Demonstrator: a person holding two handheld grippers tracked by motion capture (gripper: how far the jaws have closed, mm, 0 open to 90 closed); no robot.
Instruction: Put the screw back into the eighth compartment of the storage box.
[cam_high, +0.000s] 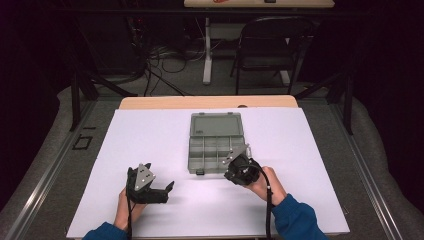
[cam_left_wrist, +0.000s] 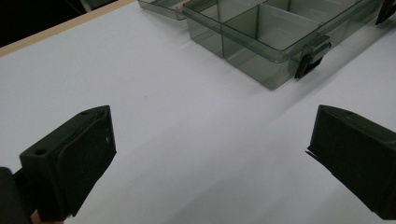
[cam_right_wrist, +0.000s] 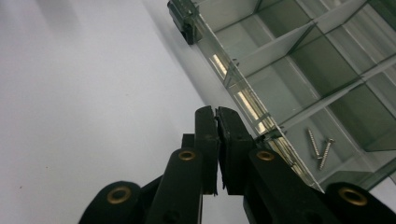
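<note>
A clear grey compartment box (cam_high: 190, 161) lies open in the middle of the white table, its lid (cam_high: 216, 124) flat behind it. My right gripper (cam_high: 229, 175) hovers at the box's front right corner. In the right gripper view this gripper (cam_right_wrist: 216, 112) has its jaws pressed together, with nothing visible between them, beside the box's front wall (cam_right_wrist: 243, 100). Two screws (cam_right_wrist: 320, 147) lie in a nearby compartment. My left gripper (cam_high: 150, 179) rests at the front left, jaws wide apart. In the left gripper view the left gripper (cam_left_wrist: 212, 126) faces the box (cam_left_wrist: 261, 51) across bare table.
A dark latch (cam_left_wrist: 310, 58) sticks out from the box's front wall. The white sheet (cam_high: 150, 135) covers a wooden table whose far edge (cam_high: 207, 102) shows. Beyond it stand a folding chair (cam_high: 270, 45), a table leg (cam_high: 207, 50) and floor cables (cam_high: 160, 60).
</note>
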